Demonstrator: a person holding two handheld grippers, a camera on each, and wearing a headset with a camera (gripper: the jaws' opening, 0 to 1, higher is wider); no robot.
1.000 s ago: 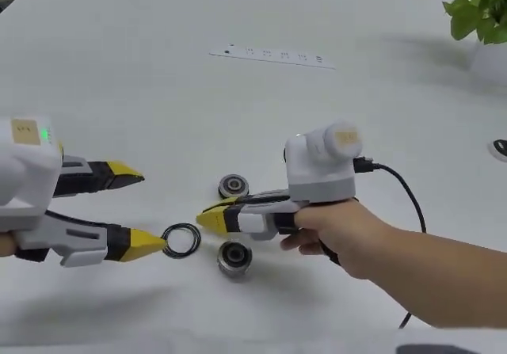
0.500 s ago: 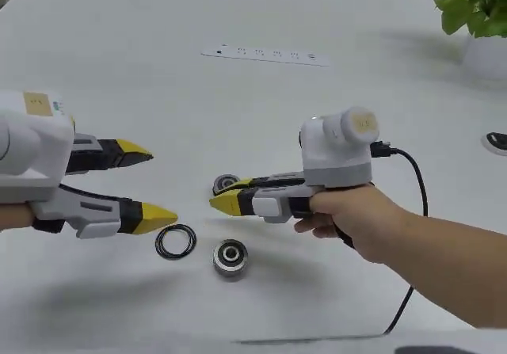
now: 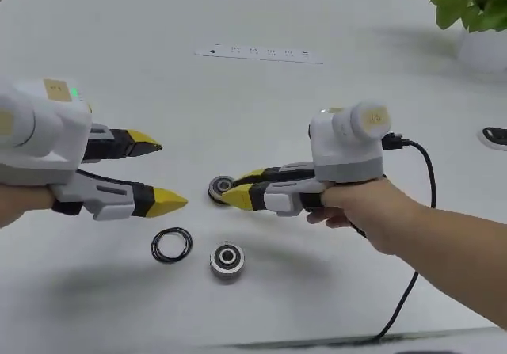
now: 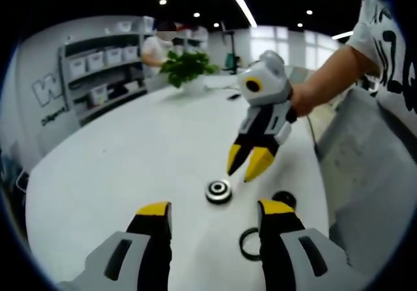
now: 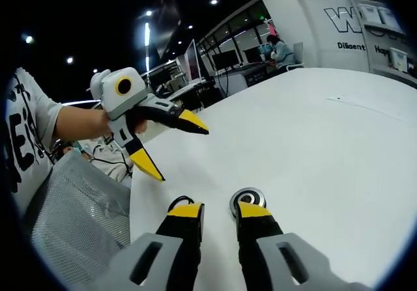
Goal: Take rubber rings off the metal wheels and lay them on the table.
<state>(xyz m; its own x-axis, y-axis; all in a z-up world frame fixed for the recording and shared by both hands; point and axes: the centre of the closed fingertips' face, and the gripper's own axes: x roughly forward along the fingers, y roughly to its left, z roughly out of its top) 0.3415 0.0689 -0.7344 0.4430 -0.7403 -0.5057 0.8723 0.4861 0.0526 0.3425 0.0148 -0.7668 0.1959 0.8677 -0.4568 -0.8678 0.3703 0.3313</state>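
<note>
Two metal wheels lie on the white table point(image 3: 261, 116). The far wheel point(image 3: 219, 187) point(image 4: 218, 191) point(image 5: 248, 197) sits right at the tips of my right gripper point(image 3: 230, 194) point(image 5: 219, 214) point(image 4: 246, 163), whose jaws stand a narrow gap apart with nothing between them. The near wheel point(image 3: 227, 258) point(image 4: 284, 198) lies alone. A black rubber ring point(image 3: 172, 245) point(image 4: 247, 243) lies flat on the table beside it. My left gripper point(image 3: 166, 173) point(image 4: 215, 209) point(image 5: 179, 151) hovers wide open, above and left of the ring, holding nothing.
A white power strip point(image 3: 259, 53) lies farther back on the table. A potted plant point(image 3: 474, 9) stands at the back right, with a small black object point(image 3: 496, 137) at the right edge. A black cable point(image 3: 420, 192) trails from the right gripper.
My left gripper has lifted up and away from the ring, which stays flat on the table. My right gripper's tips have moved from between the wheels to the far wheel.
</note>
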